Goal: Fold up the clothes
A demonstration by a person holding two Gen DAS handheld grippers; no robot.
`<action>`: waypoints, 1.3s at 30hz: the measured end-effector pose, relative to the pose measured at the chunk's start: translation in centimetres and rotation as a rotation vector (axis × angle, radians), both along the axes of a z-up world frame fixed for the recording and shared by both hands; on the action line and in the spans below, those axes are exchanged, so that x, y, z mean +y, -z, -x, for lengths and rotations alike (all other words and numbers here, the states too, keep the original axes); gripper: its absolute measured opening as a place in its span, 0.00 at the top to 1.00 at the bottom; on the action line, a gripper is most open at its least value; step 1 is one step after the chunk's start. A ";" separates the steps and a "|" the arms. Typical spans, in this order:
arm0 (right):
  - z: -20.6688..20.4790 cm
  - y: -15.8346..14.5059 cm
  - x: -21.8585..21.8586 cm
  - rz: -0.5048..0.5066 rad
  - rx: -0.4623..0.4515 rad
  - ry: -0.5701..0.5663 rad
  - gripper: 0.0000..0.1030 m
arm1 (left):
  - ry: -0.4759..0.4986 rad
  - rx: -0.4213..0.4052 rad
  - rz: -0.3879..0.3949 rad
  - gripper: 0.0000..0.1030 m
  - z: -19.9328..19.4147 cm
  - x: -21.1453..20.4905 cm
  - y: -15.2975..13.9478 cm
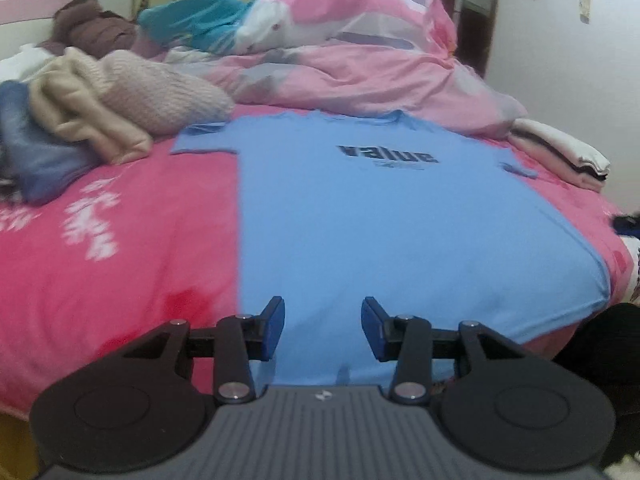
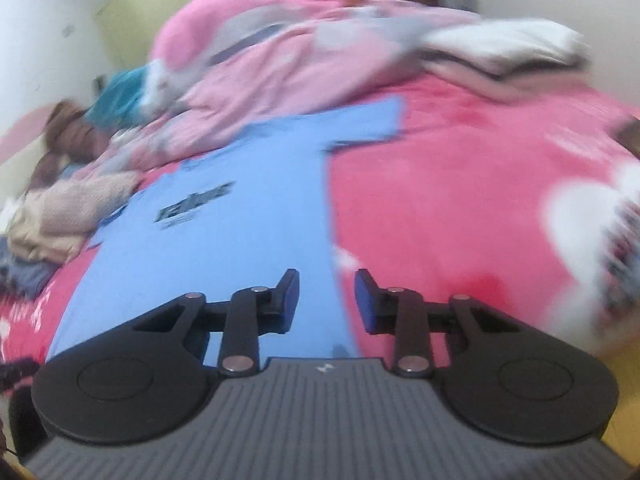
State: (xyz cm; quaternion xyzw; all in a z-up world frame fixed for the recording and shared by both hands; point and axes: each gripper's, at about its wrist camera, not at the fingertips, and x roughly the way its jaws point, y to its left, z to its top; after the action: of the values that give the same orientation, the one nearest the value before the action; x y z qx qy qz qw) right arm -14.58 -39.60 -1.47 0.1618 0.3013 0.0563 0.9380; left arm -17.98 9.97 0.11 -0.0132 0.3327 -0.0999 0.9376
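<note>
A light blue T-shirt (image 1: 380,216) with dark lettering lies flat, print up, on the pink bedspread (image 1: 120,240), collar toward the far side. My left gripper (image 1: 323,328) is open just above the shirt's near hem at its left side, holding nothing. In the right wrist view the same T-shirt (image 2: 224,248) stretches away to the left, and my right gripper (image 2: 327,300) is open over its right side edge near the hem, also empty. That view is blurred by motion.
A heap of unfolded clothes (image 1: 104,100), beige, blue and brown, sits at the far left. A bunched pink duvet (image 1: 352,52) fills the back. A folded stack of white garments (image 1: 560,152) rests at the right. The bed's near edge drops off below the grippers.
</note>
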 end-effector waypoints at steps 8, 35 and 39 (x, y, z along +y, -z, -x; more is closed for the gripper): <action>-8.0 3.9 1.1 0.057 0.104 -0.064 0.97 | 0.049 0.037 0.029 0.62 -3.0 -1.5 1.9; -22.8 3.7 2.1 -0.166 0.174 -0.121 0.99 | 0.123 0.043 0.090 0.55 -4.4 -0.2 3.5; -24.5 4.5 -3.6 -0.284 0.168 0.108 0.99 | 0.132 0.041 0.105 0.53 -4.5 0.1 3.6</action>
State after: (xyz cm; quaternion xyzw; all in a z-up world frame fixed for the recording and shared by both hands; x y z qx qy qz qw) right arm 9.89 -43.21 -5.94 0.3126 0.3583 0.0341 0.8790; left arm -13.49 10.03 -3.51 -0.0422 0.3461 -0.1785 0.9201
